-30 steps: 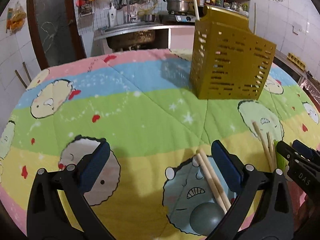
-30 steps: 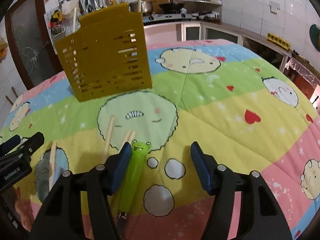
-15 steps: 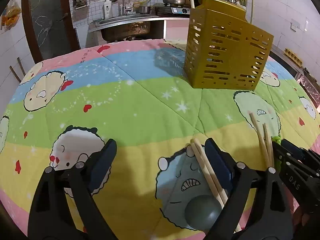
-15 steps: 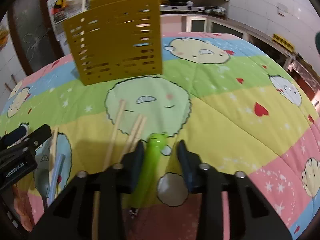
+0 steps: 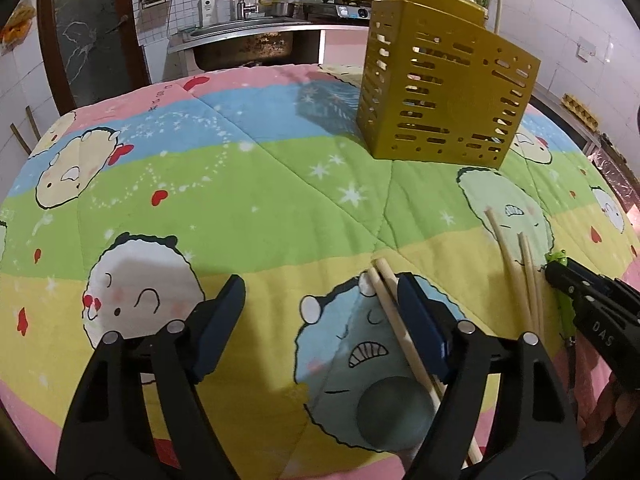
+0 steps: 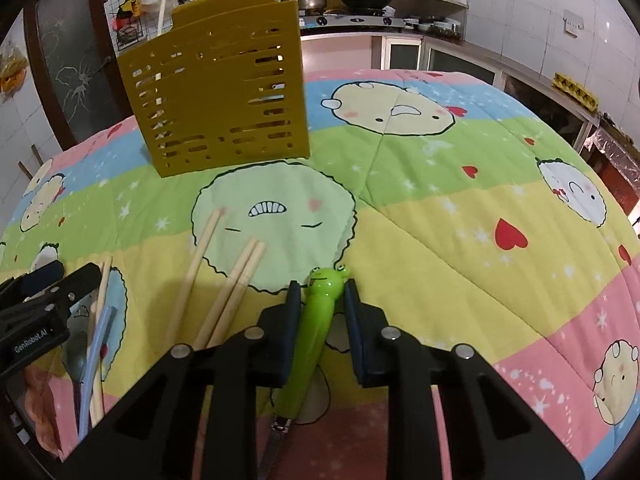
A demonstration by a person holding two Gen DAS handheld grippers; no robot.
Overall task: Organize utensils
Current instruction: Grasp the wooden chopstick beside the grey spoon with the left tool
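Observation:
A yellow slotted utensil holder (image 5: 444,92) stands at the back of the quilt-covered table (image 5: 240,200); it also shows in the right wrist view (image 6: 224,96), with two sticks standing in it. My right gripper (image 6: 319,294) is shut on the green frog-handled utensil (image 6: 316,328), which lies on the quilt. My left gripper (image 5: 320,300) is open and empty, low over the quilt. A pair of wooden chopsticks (image 5: 400,328) lies by its right finger, over a grey spoon (image 5: 394,408). More chopsticks (image 6: 224,292) lie left of the frog utensil.
A blue straw-like stick (image 6: 94,360) lies beside the spoon (image 6: 76,356) at the left in the right wrist view. A sink and stove counter (image 5: 260,36) stand behind the table. The table edge drops off to the right (image 6: 624,216).
My right gripper has moved forward and closed its fingers onto the green frog handle. My left gripper stays open and has drifted slightly forward.

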